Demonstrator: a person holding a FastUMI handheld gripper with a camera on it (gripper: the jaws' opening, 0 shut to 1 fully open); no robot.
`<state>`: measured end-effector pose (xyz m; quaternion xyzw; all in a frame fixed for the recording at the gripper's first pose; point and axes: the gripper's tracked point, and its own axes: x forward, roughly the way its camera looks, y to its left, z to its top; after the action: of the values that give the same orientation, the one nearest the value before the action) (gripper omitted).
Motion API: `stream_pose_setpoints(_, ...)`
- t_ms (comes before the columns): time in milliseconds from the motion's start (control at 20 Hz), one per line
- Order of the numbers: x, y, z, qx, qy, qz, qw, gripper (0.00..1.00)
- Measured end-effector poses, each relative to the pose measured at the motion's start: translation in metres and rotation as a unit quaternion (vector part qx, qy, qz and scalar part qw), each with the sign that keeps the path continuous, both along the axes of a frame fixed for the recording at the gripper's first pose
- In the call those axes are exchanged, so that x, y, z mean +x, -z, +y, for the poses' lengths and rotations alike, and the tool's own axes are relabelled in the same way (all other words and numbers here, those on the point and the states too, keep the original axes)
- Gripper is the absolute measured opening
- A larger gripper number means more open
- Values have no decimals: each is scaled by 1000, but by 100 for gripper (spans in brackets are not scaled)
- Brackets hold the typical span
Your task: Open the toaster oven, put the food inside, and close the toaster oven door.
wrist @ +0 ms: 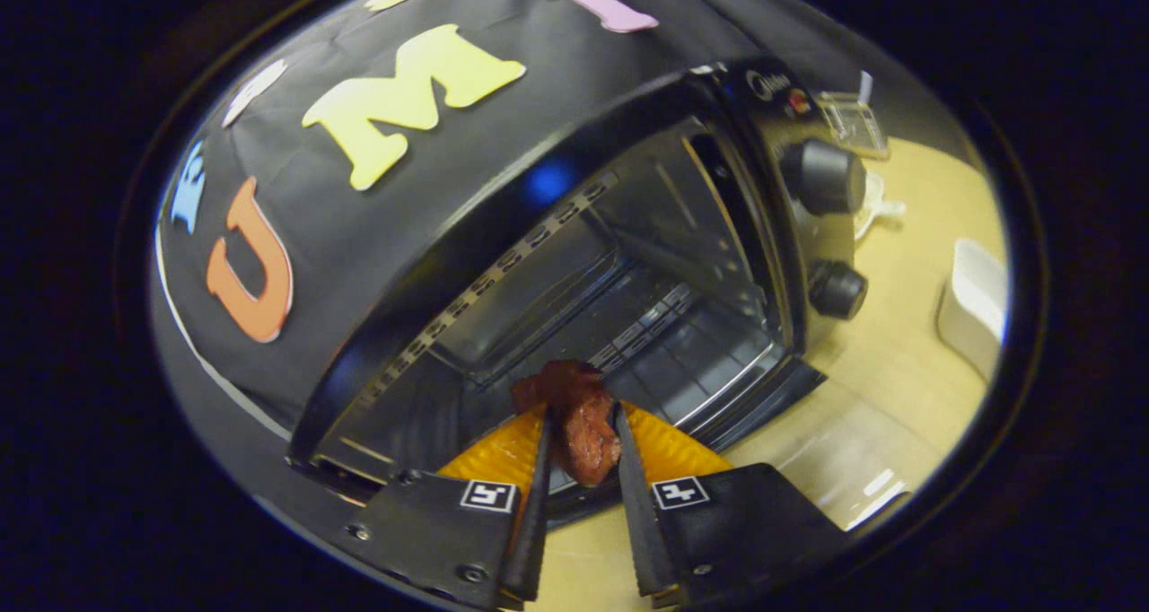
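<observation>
Tongs [580,412] clamped on reddish-brown meat piece [583,424], held at the mouth of the open toaster oven [574,271] standing on the tabletop [907,325], door [763,397] lowered.

The gripper [581,424] holds a reddish-brown piece of food [579,419] between its two fingers, both pressing on it; the view is tilted, and the toaster oven [574,262] stands just ahead with its door [745,406] dropped open toward the fingers; the food hangs at the mouth of the dark cavity, above the door's near edge; two black knobs [823,177] sit on the oven's right panel; the oven rests on a pale wooden table [898,361]; a white dish [974,302] lies to the right, well apart; a clear plastic container [853,118] sits farther off.
</observation>
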<state>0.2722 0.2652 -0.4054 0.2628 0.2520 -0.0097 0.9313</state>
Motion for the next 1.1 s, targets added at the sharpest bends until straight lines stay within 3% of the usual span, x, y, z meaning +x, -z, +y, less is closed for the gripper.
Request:
stream_pose_setpoints(150,-8,-3,-10,-69,-18,-15,997,69)
stream_pose_setpoints(250,-16,-8,-13,-97,-33,-20,995,76)
stream_pose_setpoints(600,-67,-38,-14,-134,-97,-23,986,82)
stream_pose_setpoints(850,-128,-50,-25,-167,-147,-18,975,85)
stream_pose_setpoints(900,-141,-44,-30,-179,-153,-13,972,89)
stream_pose_setpoints(950,-153,-43,-38,-187,-158,-9,969,99)
stream_pose_setpoints(1100,-184,-30,-53,-205,-171,6,964,98)
